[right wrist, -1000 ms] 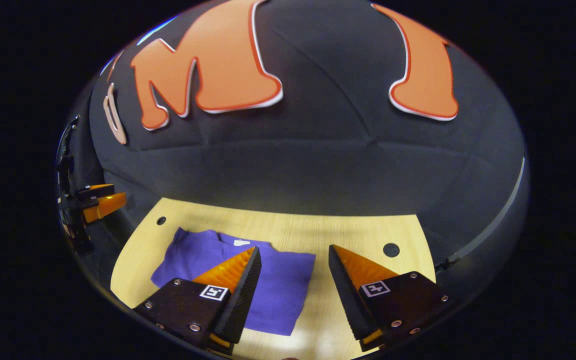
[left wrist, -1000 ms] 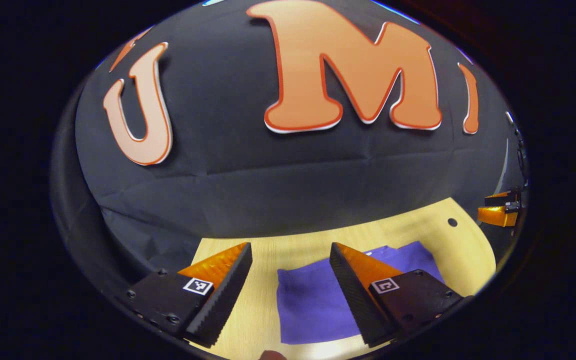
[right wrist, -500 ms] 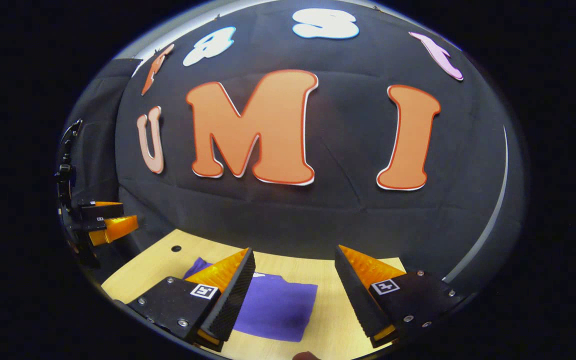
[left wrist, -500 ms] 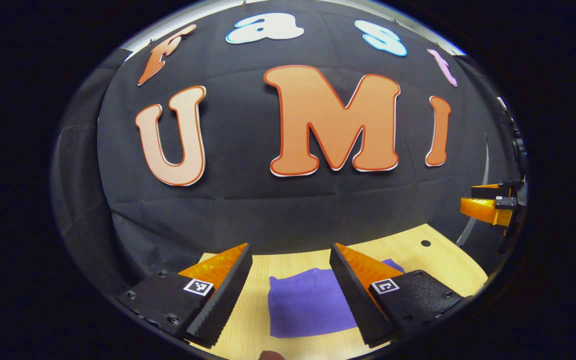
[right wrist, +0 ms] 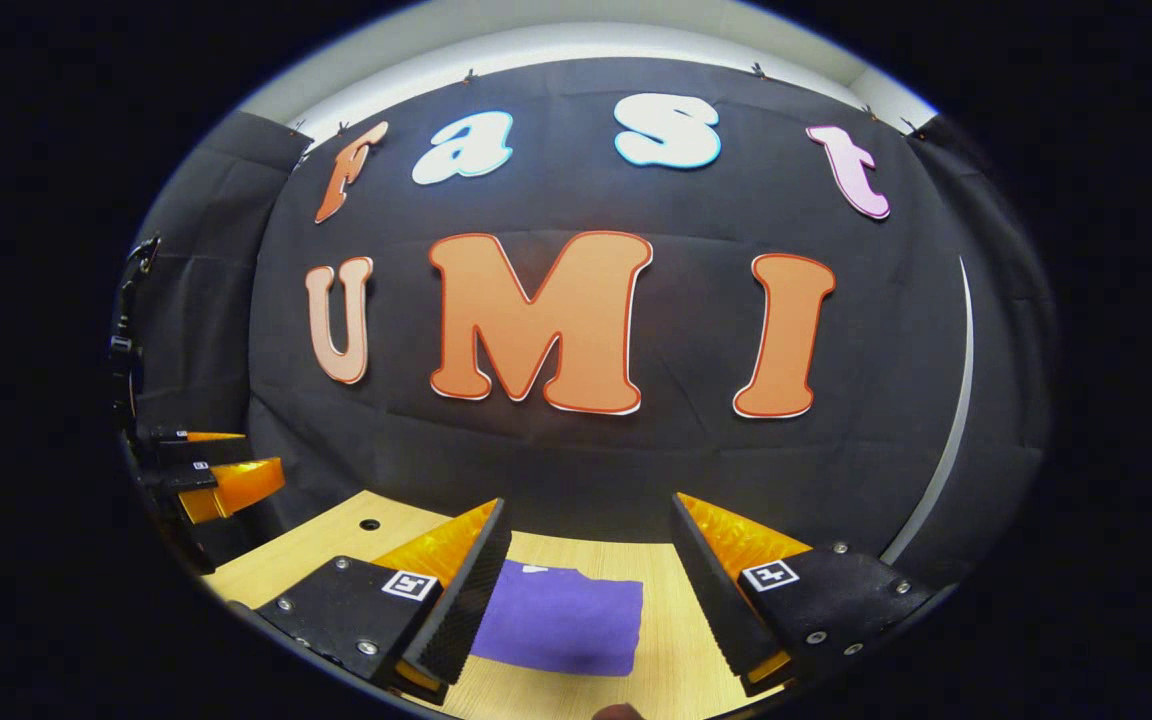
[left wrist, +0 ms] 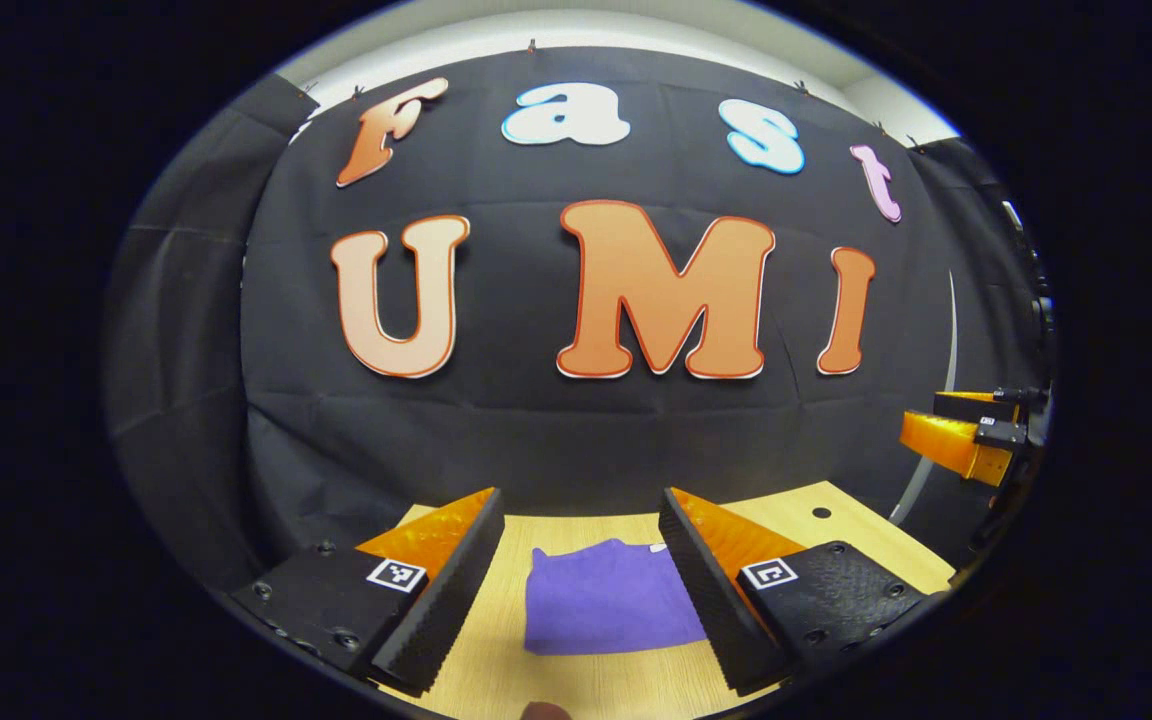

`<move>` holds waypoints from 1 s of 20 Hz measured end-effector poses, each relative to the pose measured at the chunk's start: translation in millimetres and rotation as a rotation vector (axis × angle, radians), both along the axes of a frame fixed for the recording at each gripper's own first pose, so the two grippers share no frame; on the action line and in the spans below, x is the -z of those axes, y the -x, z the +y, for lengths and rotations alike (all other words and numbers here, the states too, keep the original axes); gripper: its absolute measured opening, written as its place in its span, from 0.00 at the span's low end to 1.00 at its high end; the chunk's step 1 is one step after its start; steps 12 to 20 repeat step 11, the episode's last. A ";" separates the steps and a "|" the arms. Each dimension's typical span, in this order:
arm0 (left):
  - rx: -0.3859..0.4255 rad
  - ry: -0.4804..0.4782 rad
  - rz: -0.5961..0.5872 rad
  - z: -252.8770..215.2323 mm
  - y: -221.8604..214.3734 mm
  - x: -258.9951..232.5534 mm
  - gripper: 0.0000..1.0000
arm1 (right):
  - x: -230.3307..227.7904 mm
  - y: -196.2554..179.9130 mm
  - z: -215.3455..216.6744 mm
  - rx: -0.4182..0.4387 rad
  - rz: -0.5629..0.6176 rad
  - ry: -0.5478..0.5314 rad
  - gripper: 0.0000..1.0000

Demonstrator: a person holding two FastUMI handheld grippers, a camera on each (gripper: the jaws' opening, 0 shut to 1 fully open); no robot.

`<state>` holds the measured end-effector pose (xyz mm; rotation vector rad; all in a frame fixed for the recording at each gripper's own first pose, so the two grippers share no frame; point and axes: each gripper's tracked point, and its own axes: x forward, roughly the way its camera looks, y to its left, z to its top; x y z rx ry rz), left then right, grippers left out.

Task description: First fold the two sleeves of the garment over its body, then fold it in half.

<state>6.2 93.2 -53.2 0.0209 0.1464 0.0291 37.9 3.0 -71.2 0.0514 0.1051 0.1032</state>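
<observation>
You have both tools lifted clear of the surface (left wrist: 576,530), and that makes sense — the purple garment (left wrist: 604,608) already lies as a compact, flat rectangle, which I take to mean the sleeves are tucked in and the half-fold is done. In the left gripper view the left gripper (left wrist: 581,560) has its jaws spread wide with nothing between them; the cloth simply shows through the gap, lying below on the wood. In the right gripper view the right gripper (right wrist: 586,570) is likewise released and empty, held above the surface with the garment low between its fingers and partly behind the left one. Each tool also shows at the other view's edge, well apart from the cloth.

The packet sits near the front of the surface, roughly between your two hands. Its long axis runs side to side — across your reach, not away from you — and a small white mark at its far edge suggests the collar points toward the booth wall.
</observation>
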 end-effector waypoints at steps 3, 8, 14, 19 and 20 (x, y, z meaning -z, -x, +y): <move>0.011 -0.018 -0.035 -5.8 22.2 4.1 0.98 | 3.0 24.5 7.6 -0.002 -0.016 -0.004 0.95; 0.008 -0.004 -0.027 -10.0 40.2 25.8 0.98 | 20.6 48.8 12.9 0.013 -0.013 0.011 0.95; 0.030 0.000 -0.048 -17.6 49.0 30.8 0.98 | 30.4 59.9 15.3 0.009 0.002 0.007 0.95; 0.030 0.000 -0.048 -17.6 49.0 30.8 0.98 | 30.4 59.9 15.3 0.009 0.002 0.007 0.95; 0.030 0.000 -0.048 -17.6 49.0 30.8 0.98 | 30.4 59.9 15.3 0.009 0.002 0.007 0.95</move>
